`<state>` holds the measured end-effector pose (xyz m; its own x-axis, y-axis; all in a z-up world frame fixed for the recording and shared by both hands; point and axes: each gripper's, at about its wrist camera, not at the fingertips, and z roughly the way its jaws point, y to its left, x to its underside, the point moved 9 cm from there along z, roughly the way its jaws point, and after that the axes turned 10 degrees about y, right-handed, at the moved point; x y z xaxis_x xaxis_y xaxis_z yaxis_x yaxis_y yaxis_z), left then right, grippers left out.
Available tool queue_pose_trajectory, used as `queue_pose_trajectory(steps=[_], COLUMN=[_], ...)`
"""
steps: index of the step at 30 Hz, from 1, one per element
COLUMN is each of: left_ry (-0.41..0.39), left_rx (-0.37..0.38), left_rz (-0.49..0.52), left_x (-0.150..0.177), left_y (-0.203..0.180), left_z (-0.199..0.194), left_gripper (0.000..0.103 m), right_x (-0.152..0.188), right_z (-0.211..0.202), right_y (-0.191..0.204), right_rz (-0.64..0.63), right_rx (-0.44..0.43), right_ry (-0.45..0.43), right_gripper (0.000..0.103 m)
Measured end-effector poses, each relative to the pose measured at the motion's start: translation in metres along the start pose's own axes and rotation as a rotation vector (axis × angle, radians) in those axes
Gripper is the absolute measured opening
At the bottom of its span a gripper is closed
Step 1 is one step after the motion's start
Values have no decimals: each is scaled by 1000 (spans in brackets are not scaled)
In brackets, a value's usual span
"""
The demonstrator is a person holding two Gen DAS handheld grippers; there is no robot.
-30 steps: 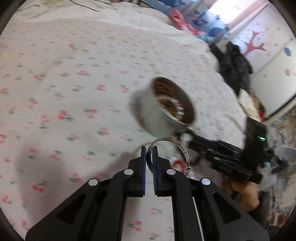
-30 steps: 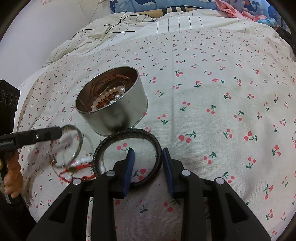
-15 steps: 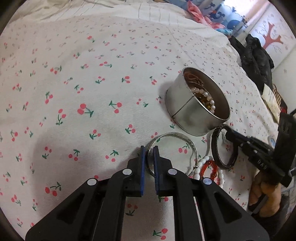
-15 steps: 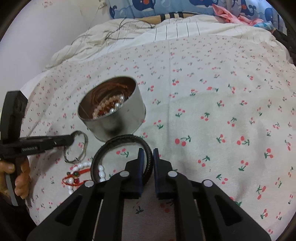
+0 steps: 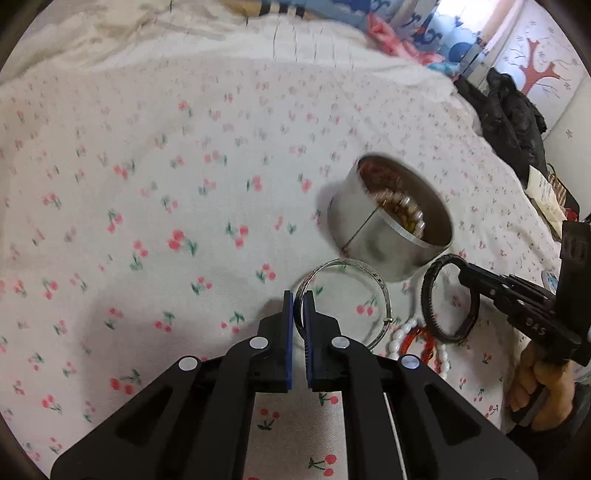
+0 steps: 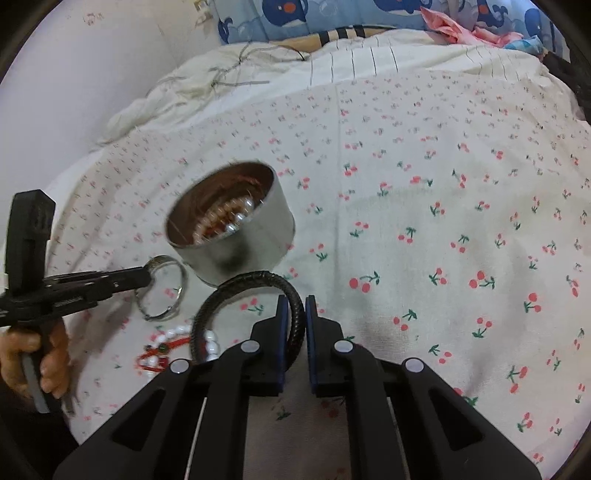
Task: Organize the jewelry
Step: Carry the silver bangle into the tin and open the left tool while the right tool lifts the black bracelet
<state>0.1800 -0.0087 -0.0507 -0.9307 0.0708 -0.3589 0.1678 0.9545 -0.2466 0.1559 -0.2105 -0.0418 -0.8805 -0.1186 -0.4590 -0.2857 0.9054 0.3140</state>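
Note:
A round metal tin (image 5: pixel 391 230) with pearl and brown beads inside sits on the cherry-print bedsheet; it also shows in the right wrist view (image 6: pixel 236 232). My left gripper (image 5: pixel 299 299) is shut on a silver bangle (image 5: pixel 369 273), held just short of the tin. My right gripper (image 6: pixel 293 306) is shut on a black braided bracelet (image 6: pixel 236 288), held near the tin's front. The black bracelet (image 5: pixel 430 295) and the silver bangle (image 6: pixel 162 288) each show in the other view. A white pearl and red bead bracelet (image 6: pixel 173 343) lies on the sheet below both.
The cherry-print sheet (image 6: pixel 424 240) spreads wide to the right. A crumpled white blanket (image 6: pixel 229 81) and blue pillows (image 6: pixel 332 14) lie at the bed's far end. Dark clothing (image 5: pixel 509 122) is piled beyond the bed's right edge.
My right gripper closed on the black bracelet and lifted it off the sheet. My left gripper, still holding the silver bangle, shifted slightly near the tin.

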Motion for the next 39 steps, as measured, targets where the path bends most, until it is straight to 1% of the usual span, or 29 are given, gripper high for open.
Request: queue_pose_trajectory(steps=[2, 4, 6, 12, 23, 39], left_ry=[-33, -59, -73, -100, -144, -185], left_rx=[-12, -56, -94, -141, -178, -224], left_rz=[9, 25, 41, 69, 100, 138], left_x=[-2, -4, -7, -8, -9, -10], left_y=[-1, 1, 0, -2, -11, -19], left_z=[-10, -16, -19, -26, -37, -48], left_gripper=[5, 5, 5, 5, 5, 5], right_x=[-3, -5, -8, -14, -18, -24], right_z=[-10, -19, -25, -37, -45, -54], right_y=[3, 5, 4, 6, 12, 17], right_rz=[-7, -4, 2, 2, -12, -27], right_rx=[-7, -27, -37, -60, -73, -84], right_ry=[-21, -42, -60, -107, -152, -200], right_gripper=[10, 10, 10, 10, 10, 10])
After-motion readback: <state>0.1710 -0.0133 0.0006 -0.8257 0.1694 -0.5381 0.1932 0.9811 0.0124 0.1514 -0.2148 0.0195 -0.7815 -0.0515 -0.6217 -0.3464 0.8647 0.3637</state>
